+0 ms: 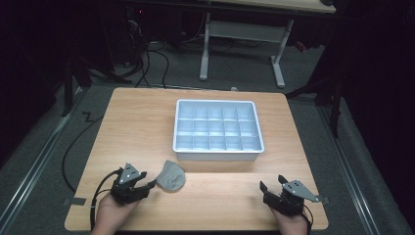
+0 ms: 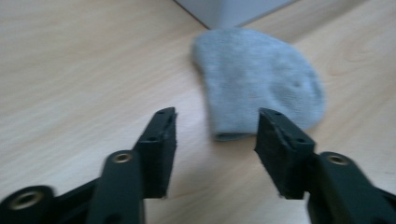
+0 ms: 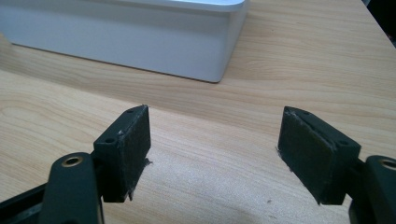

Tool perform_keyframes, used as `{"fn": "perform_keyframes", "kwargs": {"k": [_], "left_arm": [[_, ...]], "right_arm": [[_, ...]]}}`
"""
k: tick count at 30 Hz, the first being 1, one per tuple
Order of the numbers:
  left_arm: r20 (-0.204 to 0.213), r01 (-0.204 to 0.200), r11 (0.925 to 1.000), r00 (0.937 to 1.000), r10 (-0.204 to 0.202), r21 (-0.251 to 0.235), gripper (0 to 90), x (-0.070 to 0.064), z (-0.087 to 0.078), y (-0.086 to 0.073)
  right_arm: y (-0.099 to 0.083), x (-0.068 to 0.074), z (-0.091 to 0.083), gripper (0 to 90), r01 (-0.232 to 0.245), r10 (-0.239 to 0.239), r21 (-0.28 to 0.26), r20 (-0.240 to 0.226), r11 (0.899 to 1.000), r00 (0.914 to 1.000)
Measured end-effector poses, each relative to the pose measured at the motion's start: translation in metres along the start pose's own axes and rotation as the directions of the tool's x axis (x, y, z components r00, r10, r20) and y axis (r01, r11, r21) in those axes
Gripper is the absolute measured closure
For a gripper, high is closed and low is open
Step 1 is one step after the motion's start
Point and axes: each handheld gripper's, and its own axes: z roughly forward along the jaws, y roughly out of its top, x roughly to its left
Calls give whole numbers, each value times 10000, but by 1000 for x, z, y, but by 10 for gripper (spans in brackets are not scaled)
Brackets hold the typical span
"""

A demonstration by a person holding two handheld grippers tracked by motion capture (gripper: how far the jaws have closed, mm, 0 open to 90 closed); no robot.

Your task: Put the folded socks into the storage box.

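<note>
Left hand-held gripper (image 1: 147, 185): lying low at the near left of the tabletop (image 1: 137, 122), pointing right toward the grey sock (image 1: 171, 176); its jaws are standing apart and gripping nothing, with the sock's near end just ahead of the gap between them in the left gripper view (image 2: 215, 128).

Left hand (image 1: 113, 213): coming in from the bottom edge, wrapping the gripper body from behind, a black cable looping off to the left.

Right hand-held gripper (image 1: 271, 188): sitting at the near right of the tabletop, angling up and left toward the tray; its jaws are spread wide over bare wood, holding nothing (image 3: 215, 154).

Right hand (image 1: 289, 221): entering from the bottom edge, wrist low behind the gripper.

Grey sock: lying flat on the wood (image 2: 261, 84), just in front of the tray's near left corner, well apart from the right gripper.

White tray (image 1: 218, 155): a compartmented bin resting mid-table, its near corner showing ahead of the right gripper (image 3: 140, 42).
</note>
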Motion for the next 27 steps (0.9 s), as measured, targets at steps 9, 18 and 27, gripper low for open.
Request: {"fn": "perform_keyframes", "kwargs": {"k": [9,18,27], "left_arm": [[-540,-1116,9837,9913,1203,1412,342,-40,38,8],[-1643,-653,9147,9762,1414,3989,300,-49,76,13],[-2367,-517,8580,9511,1983,5111,386,-53,90,16]], "right_arm": [[3,-1,2,259,217,-222,-105,-491,9997,9985],[9,1,1,306,148,-150,-33,-956,9999,9953],[10,1,3,327,-6,19,125,-1084,9999,9941]]}}
